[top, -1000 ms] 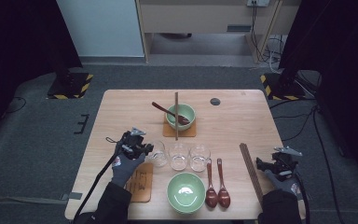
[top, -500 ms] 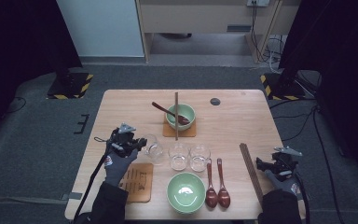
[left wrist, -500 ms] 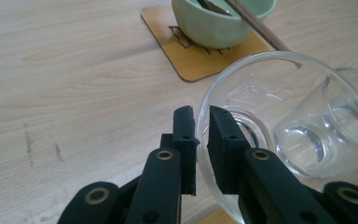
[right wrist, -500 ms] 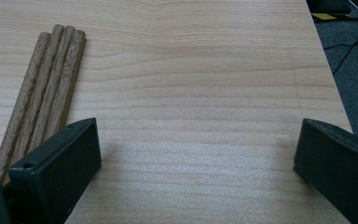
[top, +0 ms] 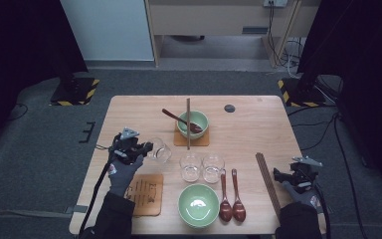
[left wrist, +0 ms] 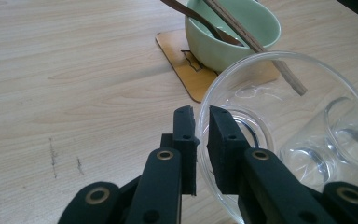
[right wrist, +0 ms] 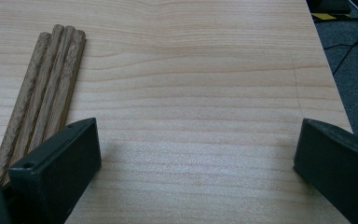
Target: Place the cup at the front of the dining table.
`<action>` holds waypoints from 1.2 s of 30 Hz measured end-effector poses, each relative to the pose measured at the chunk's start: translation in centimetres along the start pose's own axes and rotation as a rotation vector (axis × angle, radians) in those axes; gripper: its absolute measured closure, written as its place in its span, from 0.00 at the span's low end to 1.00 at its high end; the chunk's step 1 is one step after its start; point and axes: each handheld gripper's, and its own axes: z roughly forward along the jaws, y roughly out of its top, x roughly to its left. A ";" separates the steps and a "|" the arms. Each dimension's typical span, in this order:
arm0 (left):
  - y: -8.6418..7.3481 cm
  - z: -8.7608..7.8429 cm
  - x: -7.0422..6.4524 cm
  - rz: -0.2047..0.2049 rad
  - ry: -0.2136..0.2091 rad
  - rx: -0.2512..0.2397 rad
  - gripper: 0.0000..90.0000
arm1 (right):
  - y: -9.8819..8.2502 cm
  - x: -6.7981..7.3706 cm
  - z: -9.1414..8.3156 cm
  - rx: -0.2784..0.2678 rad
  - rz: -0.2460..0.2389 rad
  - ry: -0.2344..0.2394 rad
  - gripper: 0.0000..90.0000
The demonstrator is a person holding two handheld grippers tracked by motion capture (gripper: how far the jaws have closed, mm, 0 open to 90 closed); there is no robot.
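Table: rectangular top of pale wood with fine straight grain, matt, faintly scratched in the left gripper view.

Left gripper: black, two flat blocky jaws with round rivets. The jaws are pressed together on the thin rim of a glass, one jaw inside the rim and one outside.

Glass: clear, round, thin-walled with a thick base; tilted on its side in the grip, mouth toward the gripper camera. In the high view the glass is at the table's left side, just right of the left gripper, above the near coaster.

Near coaster: flat square of light brown wood with rounded corners and dark printing, lying bare at the front left.

Two further glasses: clear, upright, side by side at the table's middle.

Far bowl: pale green, glazed, smooth, on a second wooden coaster; a dark wooden spoon leans in it and wooden chopsticks lie across its rim.

Near bowl: pale green, glossy, round, at the front edge.

Two spoons: dark red-brown, polished, lying parallel just right of the near bowl.

Loose chopsticks: four round, open-grained brown sticks lying together.

Right gripper: black jaws spread wide over bare wood, holding nothing, just right of the loose chopsticks.
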 end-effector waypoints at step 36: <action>4.2 1.4 0.8 0.004 0.069 -0.017 0.90 | 0.0 0.0 0.0 0.000 0.000 0.000 0.01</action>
